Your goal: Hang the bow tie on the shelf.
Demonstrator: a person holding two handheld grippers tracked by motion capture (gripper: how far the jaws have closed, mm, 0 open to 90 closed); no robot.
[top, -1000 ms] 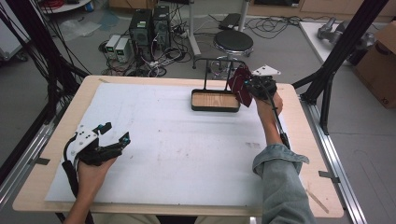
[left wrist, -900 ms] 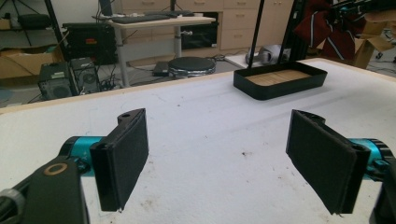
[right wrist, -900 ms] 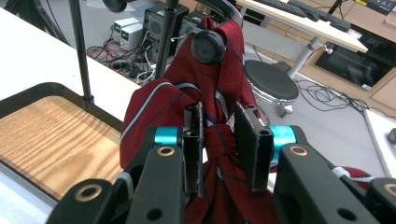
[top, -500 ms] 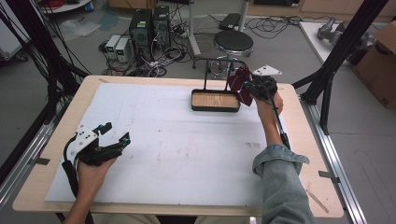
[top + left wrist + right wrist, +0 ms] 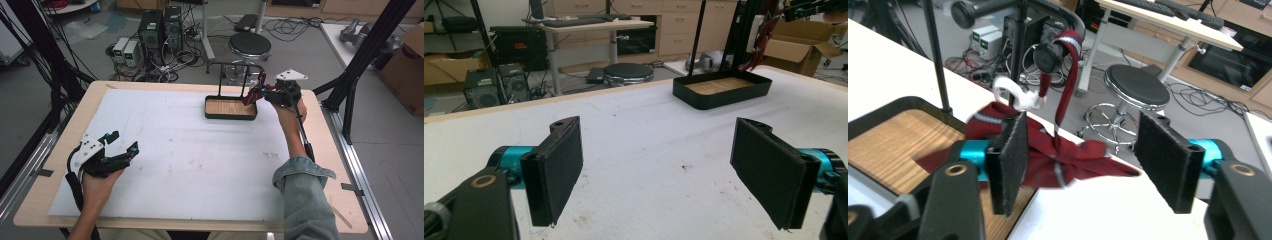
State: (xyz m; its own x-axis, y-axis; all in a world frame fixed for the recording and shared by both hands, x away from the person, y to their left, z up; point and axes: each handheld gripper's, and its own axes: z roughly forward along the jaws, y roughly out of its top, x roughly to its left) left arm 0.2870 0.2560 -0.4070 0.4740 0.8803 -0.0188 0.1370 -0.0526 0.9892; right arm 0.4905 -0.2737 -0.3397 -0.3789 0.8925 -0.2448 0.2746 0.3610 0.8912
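Jaws of the right gripper [image 5: 1080,165] have just been opening, with nothing pinched, so back away slowly from the red tie [image 5: 1063,60] hanging on the far rack [image 5: 235,67]; the left gripper [image 5: 669,172] rests near, spread wide.

On the desk [image 5: 165,145]: one tray [image 5: 230,115], one rack [image 5: 235,75], one red tie [image 5: 1068,155]. Two tongs: left [image 5: 122,142], right [image 5: 260,90]. Beyond the desk: one stool [image 5: 249,46].
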